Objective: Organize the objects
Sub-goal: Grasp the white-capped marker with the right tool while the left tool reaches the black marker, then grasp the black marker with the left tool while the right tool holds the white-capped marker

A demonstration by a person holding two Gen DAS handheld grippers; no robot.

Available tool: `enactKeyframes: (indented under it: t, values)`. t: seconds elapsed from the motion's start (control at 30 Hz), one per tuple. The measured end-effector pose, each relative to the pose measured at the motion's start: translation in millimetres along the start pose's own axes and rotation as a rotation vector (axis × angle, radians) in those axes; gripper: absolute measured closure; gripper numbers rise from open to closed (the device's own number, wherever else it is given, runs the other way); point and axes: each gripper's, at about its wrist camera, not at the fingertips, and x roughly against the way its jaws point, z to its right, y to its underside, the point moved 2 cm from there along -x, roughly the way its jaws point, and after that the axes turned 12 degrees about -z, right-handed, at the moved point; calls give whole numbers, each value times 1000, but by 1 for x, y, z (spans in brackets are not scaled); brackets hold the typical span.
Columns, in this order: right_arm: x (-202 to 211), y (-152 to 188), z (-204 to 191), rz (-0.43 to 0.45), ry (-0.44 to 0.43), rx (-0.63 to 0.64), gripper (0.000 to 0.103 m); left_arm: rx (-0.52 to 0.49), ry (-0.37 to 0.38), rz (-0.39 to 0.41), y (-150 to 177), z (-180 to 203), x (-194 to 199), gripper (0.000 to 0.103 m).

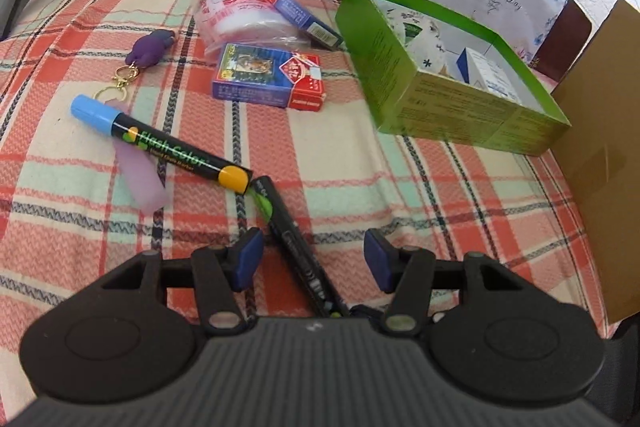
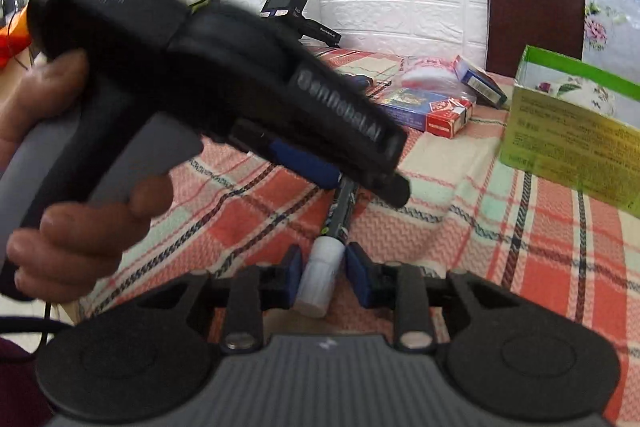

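Early in the tidying, to judge from the layout. Already inside the green box, at 2 o'clock from the left gripper: a small white-and-blue carton and something floral, not clear what.

Still out on the plaid cloth, going by the left wrist view:
- at 10 o'clock, a blue-capped marker lying across a pale purple strap;
- further at 11 o'clock, a purple keychain;
- at 12 o'clock, a pack of cards, with a plastic bag and a long blue carton behind it.

So most of the work is left, probably.

Currently busy with the black marker, lying on the cloth at 6 o'clock from the cards. Left gripper with jaws apart, straddling the marker's body without pressing it; close beside the pad on the 9 o'clock side, clear of the other. Seen from the right wrist, held in a person's hand and hanging over the marker's far end.

Right gripper with jaws nearly together, clamped on the white cap of the same marker, as far as the slight blur allows to tell. Not lifted yet; resting on the cloth. From there, green box at 2 o'clock, well apart.

Likely remaining for this item: raise, carry over the box wall, release inside. Then the same for the others.
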Motion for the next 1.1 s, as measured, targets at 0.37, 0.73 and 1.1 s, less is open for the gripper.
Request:
enactKeyframes:
  t: [0.37,0.73,1.1]
  values:
    - [-1,2,7,2,16,-5,59,-15,-79,-5,2,6,-1,42]
    - [-6,4,1,-14,41,29,16,-48,-147,0,4,15,-6,36]
    - [-12,4,-5,-16,45,39,0,-41,-167,10,6,16,-6,33]
